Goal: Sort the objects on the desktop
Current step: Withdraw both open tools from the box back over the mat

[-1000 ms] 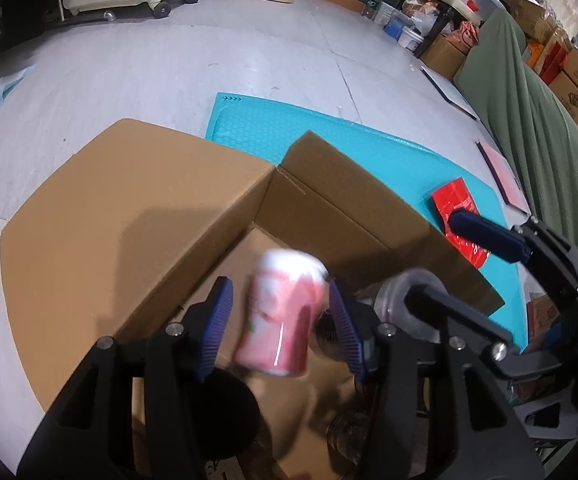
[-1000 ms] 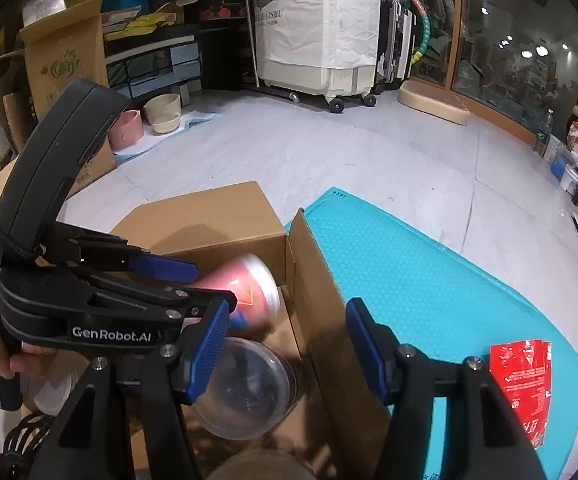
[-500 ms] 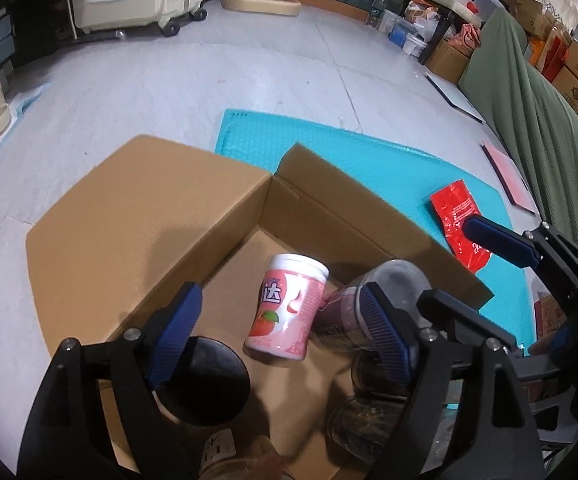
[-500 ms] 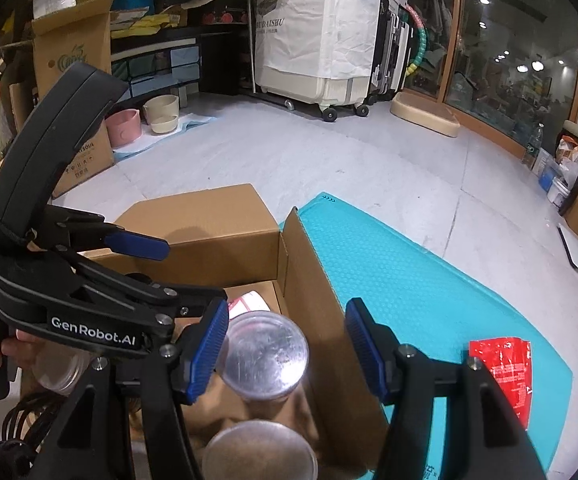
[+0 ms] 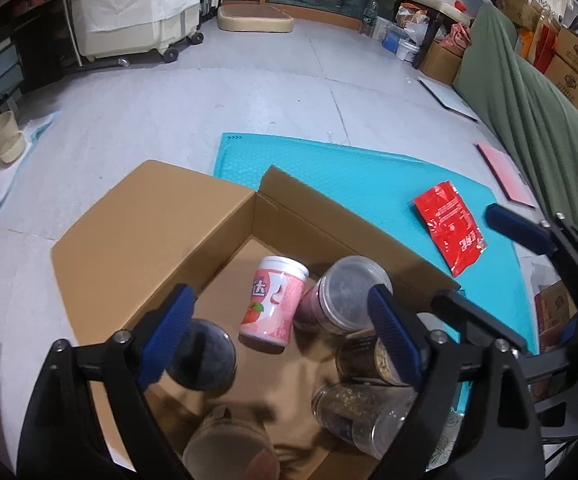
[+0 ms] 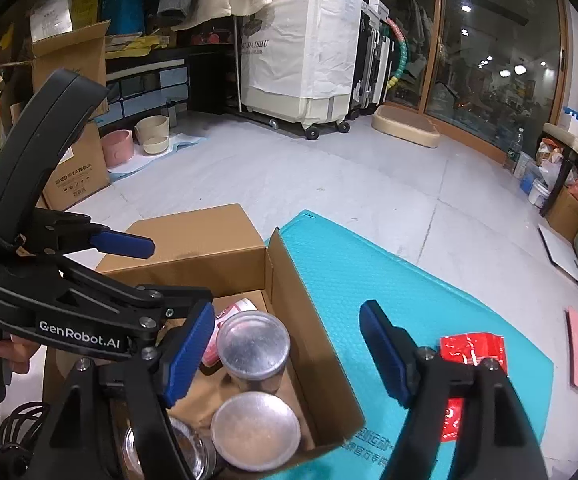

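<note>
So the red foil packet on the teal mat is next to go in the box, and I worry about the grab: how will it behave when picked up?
The red foil packet lies flat and creased, so it will probably flop and sag from one edge. Its glossy film may slip between pads. It looks thin, likely light.

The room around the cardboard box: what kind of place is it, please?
Probably a storeroom or shop back room: stacked cartons line one wall, covered wheeled suitcases stand at the back, and sorting happens on a floor mat.
</note>
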Available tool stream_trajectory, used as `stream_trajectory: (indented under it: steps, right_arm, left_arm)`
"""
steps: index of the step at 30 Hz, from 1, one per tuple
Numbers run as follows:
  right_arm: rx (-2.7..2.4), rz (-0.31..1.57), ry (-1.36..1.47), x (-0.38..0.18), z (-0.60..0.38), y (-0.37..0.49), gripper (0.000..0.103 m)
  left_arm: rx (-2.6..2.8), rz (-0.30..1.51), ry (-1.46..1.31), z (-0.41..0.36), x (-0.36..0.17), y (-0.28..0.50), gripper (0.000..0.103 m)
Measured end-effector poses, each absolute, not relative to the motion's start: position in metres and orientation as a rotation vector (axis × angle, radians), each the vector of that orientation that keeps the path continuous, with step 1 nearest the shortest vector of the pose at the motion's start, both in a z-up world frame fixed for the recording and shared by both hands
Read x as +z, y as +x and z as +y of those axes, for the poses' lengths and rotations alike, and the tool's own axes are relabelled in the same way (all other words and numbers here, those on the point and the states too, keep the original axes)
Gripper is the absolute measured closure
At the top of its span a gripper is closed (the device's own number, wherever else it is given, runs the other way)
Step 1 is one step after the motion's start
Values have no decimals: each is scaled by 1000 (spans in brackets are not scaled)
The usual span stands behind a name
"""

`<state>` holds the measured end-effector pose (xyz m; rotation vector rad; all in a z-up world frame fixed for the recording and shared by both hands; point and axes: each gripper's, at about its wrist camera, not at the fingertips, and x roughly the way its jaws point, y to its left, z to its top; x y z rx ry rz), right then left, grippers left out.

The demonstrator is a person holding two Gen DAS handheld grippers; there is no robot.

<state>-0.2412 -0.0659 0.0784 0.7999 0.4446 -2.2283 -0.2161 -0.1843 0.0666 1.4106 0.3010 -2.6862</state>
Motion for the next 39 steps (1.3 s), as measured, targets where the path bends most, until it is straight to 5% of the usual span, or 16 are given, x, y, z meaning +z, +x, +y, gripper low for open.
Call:
stream_trajectory:
  steps: [34,39]
  right_arm:
    - [-2357,351,863,102,36,-168,22]
    - [-2378,340,869,99,55,-156,22]
  left_arm:
    - [-2763,143,1430,-89,93,-148,8]
    - [-2807,90,1425,-67,97,-138,2]
